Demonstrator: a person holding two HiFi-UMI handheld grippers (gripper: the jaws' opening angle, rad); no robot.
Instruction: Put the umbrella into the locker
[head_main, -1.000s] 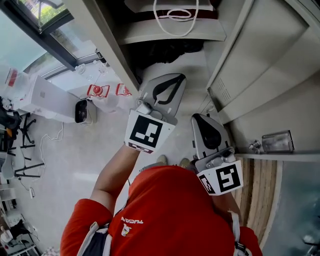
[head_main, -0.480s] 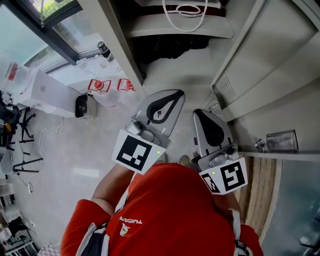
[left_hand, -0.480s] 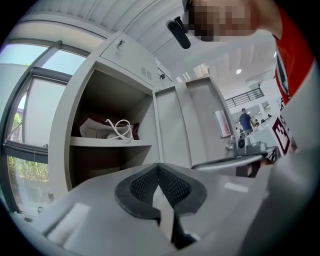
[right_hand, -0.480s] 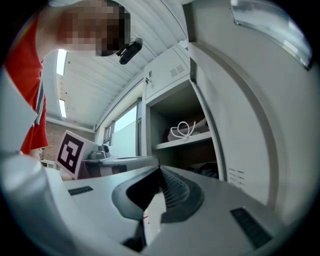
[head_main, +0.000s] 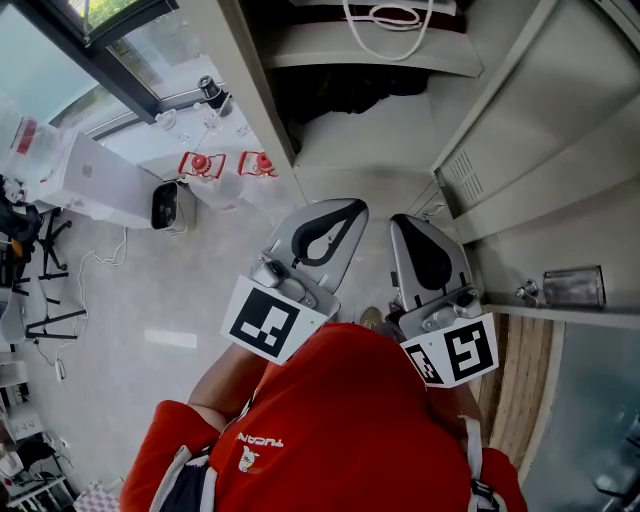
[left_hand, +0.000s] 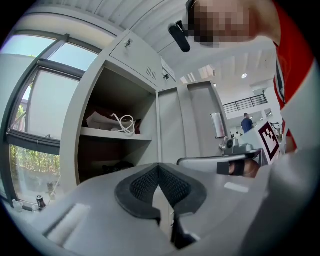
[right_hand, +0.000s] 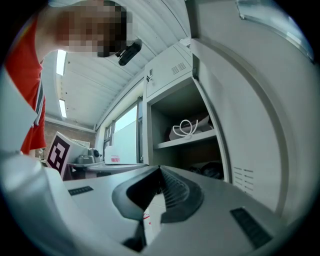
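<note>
While before the open locker (head_main: 372, 135), left tongs (head_main: 348, 208) and right tongs (head_main: 404, 222) closed, empty; shirt logo (head_main: 262, 440) unreadable.

Red shirt, grey grippers, marker cubes.
There's the red shirt (head_main: 340, 420), white lettering (head_main: 262, 441) near one shoulder, pale straps (head_main: 178, 470) over it; left gripper (head_main: 348, 208) and right gripper (head_main: 407, 222) show pale grey shells, black-lined pads, each capped with a black-and-white marker cube (head_main: 265, 322).

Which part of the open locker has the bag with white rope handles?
The upper compartment, above the shelf: the bag sits there. The lower compartment holds only a dark bundle.
</note>
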